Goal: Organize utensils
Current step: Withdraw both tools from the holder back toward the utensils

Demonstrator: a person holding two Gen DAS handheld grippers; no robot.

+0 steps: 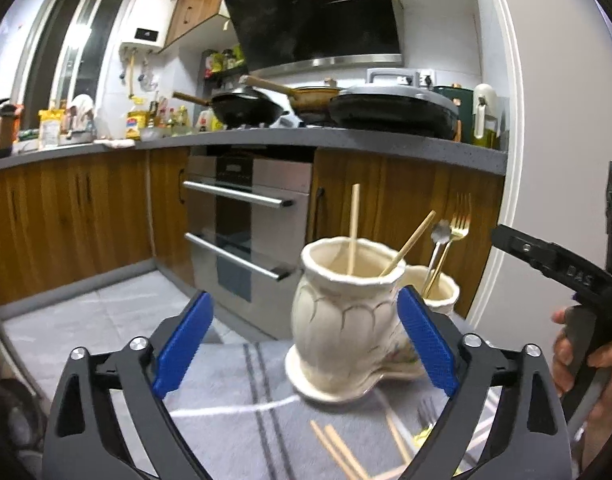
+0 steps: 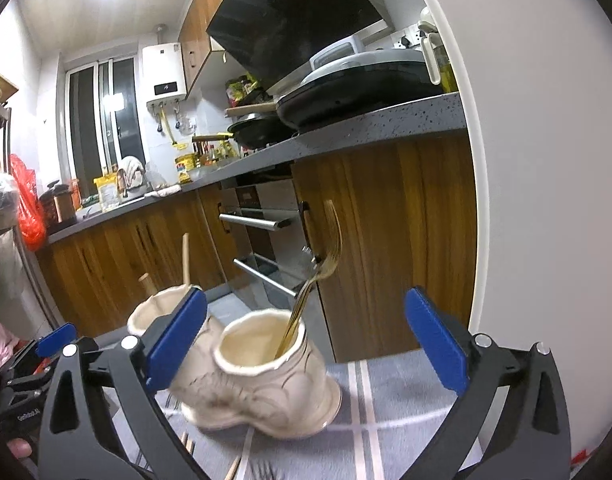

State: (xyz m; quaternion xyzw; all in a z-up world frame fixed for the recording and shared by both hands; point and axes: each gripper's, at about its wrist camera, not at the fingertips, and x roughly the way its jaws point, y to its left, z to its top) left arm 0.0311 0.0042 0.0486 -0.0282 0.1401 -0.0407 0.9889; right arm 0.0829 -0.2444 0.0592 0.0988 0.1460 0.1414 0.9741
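A: Looking along the left gripper (image 1: 306, 344): blue pads (image 1: 184, 344) spread wide, gripping nothing, hovering over the grey striped cloth (image 1: 234, 380).

B: Seeing the cream ceramic holder (image 1: 346, 320) standing upright on that cloth, two joined pots sharing one base. Showing partly behind the right-hand pad.

A: Holding two wooden chopsticks (image 1: 353, 228) in the nearer pot, one nearly upright, one leaning right. Holding a gold fork (image 1: 458, 224) and a silver utensil (image 1: 440, 234) in the farther pot, tines up.

B: Lying loose on the cloth, toward its near edge: more chopsticks (image 1: 338, 452) and another fork (image 1: 426, 412), partly hidden by the gripper frame.

A: Looking along the right gripper (image 2: 306, 344): released as well, pads far apart, clasping nothing.

B: Facing the same holder (image 2: 262, 376) from the other side, the gold fork (image 2: 326, 256) leaning out of the nearer pot. Chopsticks (image 2: 185, 258) sticking up from the farther pot, behind the left-hand pad.

A: Blurring around the holder in both views.
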